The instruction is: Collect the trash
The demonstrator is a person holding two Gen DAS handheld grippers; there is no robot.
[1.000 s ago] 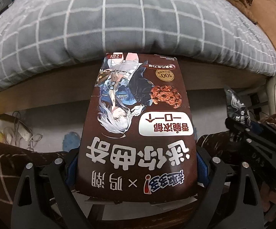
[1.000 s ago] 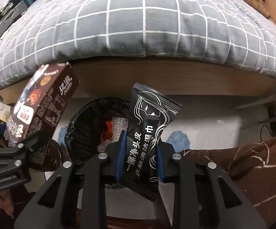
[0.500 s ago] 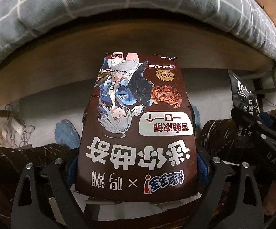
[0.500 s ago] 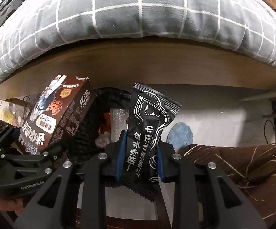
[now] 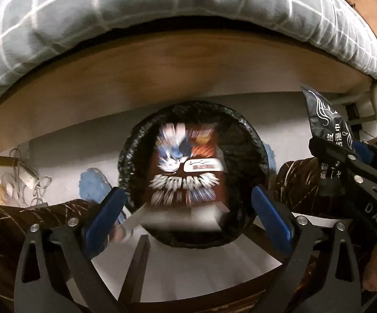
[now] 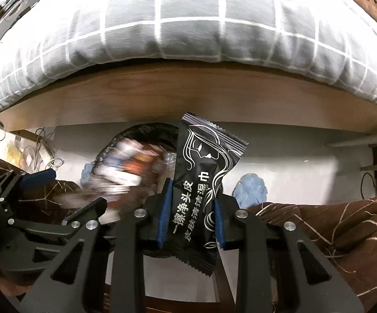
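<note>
Left wrist view first: the left gripper (image 5: pixel 187 203) stands with its blue pads wide apart and nothing between them; just beyond and below, the brown snack box (image 5: pixel 188 168) is a motion-blurred shape inside the rim of the black-lined trash bin (image 5: pixel 256 140), apparently dropping in, though the blur leaves unclear whether it has landed. Right wrist view: the right gripper (image 6: pixel 191 217) is pinched closed on the black wipe sachet (image 6: pixel 204 180), which stands upright between the pads, its top edge free above them; the bin sits to the far left of it, partly behind the sachet, with the blurred box showing there too. Farther out, the bin rests on a pale floor under a wooden bed frame (image 5: pixel 162 62), a grey checked duvet (image 6: pixel 188 20) bulging over the edge; a blue slipper (image 6: pixel 251 190) lies near the bin to the right. Judged from this, the box is as good as binned; the sachet is left to carry over the opening and let go.
</note>
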